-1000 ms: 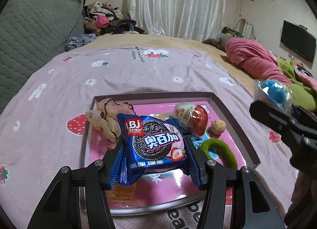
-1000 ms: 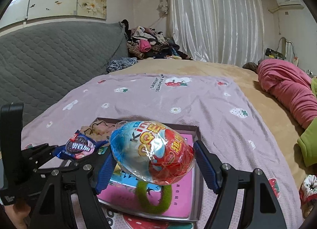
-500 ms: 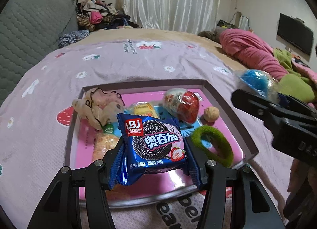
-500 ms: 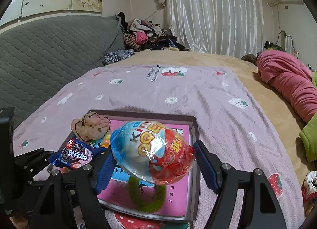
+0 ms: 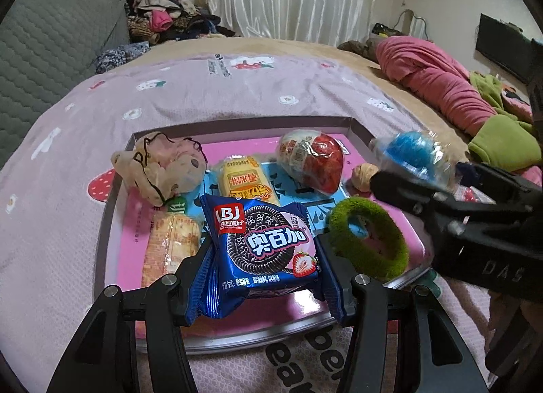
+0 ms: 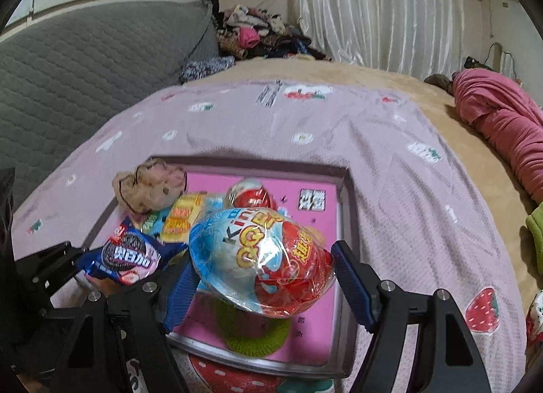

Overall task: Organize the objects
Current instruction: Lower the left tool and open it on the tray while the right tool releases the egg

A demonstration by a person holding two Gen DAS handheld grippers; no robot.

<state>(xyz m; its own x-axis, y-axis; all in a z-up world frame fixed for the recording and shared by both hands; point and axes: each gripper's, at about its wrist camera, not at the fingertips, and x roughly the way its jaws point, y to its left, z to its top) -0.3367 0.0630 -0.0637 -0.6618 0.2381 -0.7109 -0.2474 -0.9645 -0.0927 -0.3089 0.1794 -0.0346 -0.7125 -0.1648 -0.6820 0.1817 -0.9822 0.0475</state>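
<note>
My left gripper [image 5: 263,277] is shut on a blue cookie packet [image 5: 261,250] and holds it above the near edge of the pink tray [image 5: 237,335]. My right gripper [image 6: 263,286] is shut on a blue and red wrapped egg [image 6: 261,260] over the tray's [image 6: 346,196] near right part. It shows in the left wrist view [image 5: 451,209] at the right, with the egg's [image 5: 414,152] blue end. The cookie packet [image 6: 127,258] shows at left in the right wrist view.
In the tray lie a second wrapped egg [image 5: 312,162], a beige scrunchie [image 5: 159,165], a yellow snack pack [image 5: 246,180], a cracker pack [image 5: 169,250], a green hair tie [image 5: 370,240] and a walnut [image 5: 361,175]. The tray rests on a pink bedspread [image 5: 101,114]. Pink bedding [image 5: 437,87] lies right.
Both grippers have moved forward and down toward the tray, each still holding its item. The right gripper has come in over the tray's right side.
</note>
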